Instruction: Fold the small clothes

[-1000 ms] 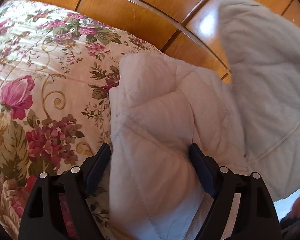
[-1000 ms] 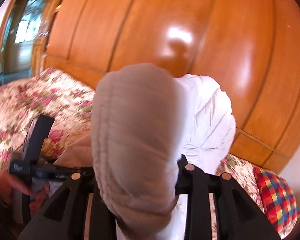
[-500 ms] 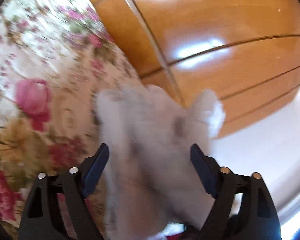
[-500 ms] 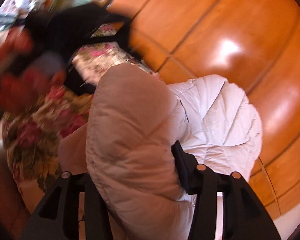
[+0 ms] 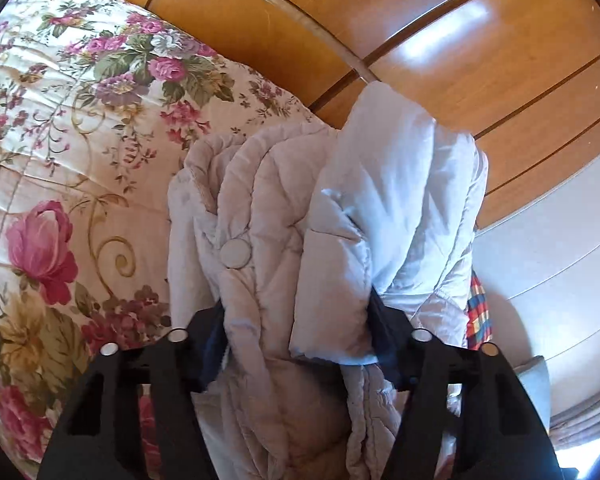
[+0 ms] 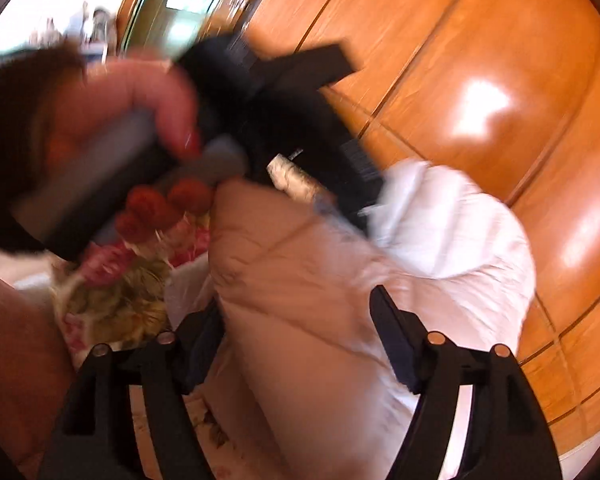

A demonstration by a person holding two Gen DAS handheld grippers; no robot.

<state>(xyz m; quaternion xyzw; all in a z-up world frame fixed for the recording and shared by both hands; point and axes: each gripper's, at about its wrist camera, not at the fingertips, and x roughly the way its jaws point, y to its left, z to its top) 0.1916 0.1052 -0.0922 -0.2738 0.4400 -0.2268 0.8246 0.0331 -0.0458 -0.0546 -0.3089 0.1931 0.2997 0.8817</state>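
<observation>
Gripping a bunched fold of the pale quilted jacket (image 5: pixel 284 240), the left tongs (image 5: pixel 296 332) have just been closing, pads pressed on it at both sides, over the floral bedspread (image 5: pixel 60 140) at nine o'clock. The right tongs (image 6: pixel 300 340) have just been opening; jacket fabric lies between them, the one o'clock pad standing clear

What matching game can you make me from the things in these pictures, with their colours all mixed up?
Things:
1. puffy jacket
2. bedspread
3. panel behind the bed
4. small cloth at the right edge

Looks:
a. shiny orange-brown wood
b. pink flowers
c. pale and quilted
d. red, blue and yellow checks

Pairs: 1-c, 2-b, 3-a, 4-d.
</observation>
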